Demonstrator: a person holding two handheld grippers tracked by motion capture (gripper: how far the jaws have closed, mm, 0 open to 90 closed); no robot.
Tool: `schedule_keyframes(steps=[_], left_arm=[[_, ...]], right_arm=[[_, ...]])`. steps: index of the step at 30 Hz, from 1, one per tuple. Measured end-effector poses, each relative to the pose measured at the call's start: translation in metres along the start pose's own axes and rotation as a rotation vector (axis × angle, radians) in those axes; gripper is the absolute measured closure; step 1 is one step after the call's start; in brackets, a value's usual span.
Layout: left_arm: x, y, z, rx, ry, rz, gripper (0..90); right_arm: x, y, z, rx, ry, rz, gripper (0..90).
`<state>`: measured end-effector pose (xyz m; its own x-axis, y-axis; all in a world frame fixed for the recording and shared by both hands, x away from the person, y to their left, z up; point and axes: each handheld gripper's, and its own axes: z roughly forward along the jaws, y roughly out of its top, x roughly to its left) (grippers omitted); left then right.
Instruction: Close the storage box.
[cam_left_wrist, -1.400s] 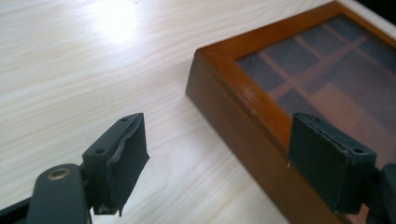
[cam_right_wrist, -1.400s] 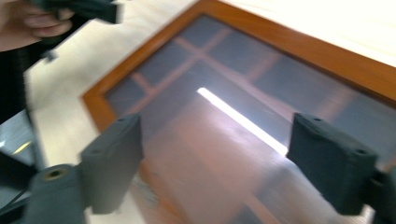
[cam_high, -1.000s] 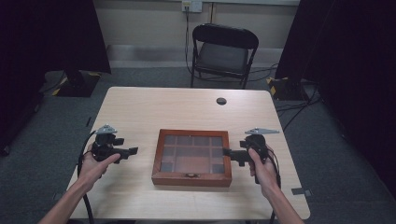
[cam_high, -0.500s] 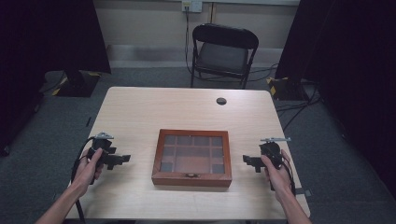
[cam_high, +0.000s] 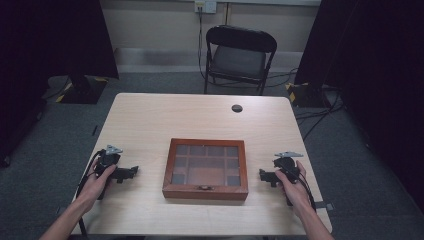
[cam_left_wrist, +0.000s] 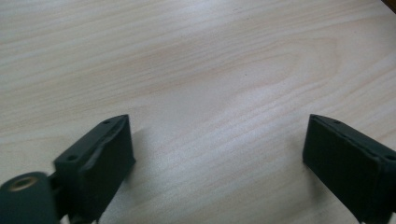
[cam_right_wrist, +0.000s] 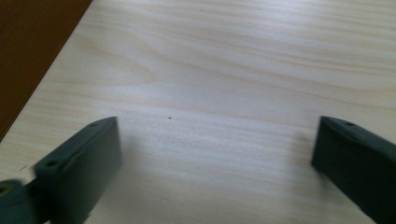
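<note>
Wooden box (cam_high: 205, 169) with a glass lid sits on the table (cam_high: 150, 120) between the left gripper (cam_high: 131, 172) and the right gripper (cam_high: 263, 174), well apart from both; it looks hard and a bit heavy, and the glass could break, so hold it by its two wood sides. From the left gripper view, the jaws stand wide apart with nothing but bare table between them. From the right gripper view, the jaws are wide apart and hold nothing too, and the box's brown side (cam_right_wrist: 32, 51) is beyond the left jaw.
</note>
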<state>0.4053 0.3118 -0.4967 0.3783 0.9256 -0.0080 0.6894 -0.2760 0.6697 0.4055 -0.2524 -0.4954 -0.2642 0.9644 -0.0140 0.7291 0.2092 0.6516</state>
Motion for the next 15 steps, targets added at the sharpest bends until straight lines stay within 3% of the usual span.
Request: schedule_keyframes(steps=[1,6,15], left_arm=[[-0.0018,-0.0010,0.0010,-0.010,0.009,-0.005,3.2],[-0.0003,-0.0045,0.0031,-0.044,-0.001,0.007,0.0],[0.0005,-0.0066,0.0027,-0.059,-0.008,0.017,0.0]], right_arm=[[0.0010,-0.0032,0.0007,-0.035,0.007,-0.008,0.0],[0.0029,-0.0069,0.0020,-0.079,-0.007,0.010,0.0],[0.0035,-0.0071,0.0018,-0.079,-0.012,0.013,0.0]])
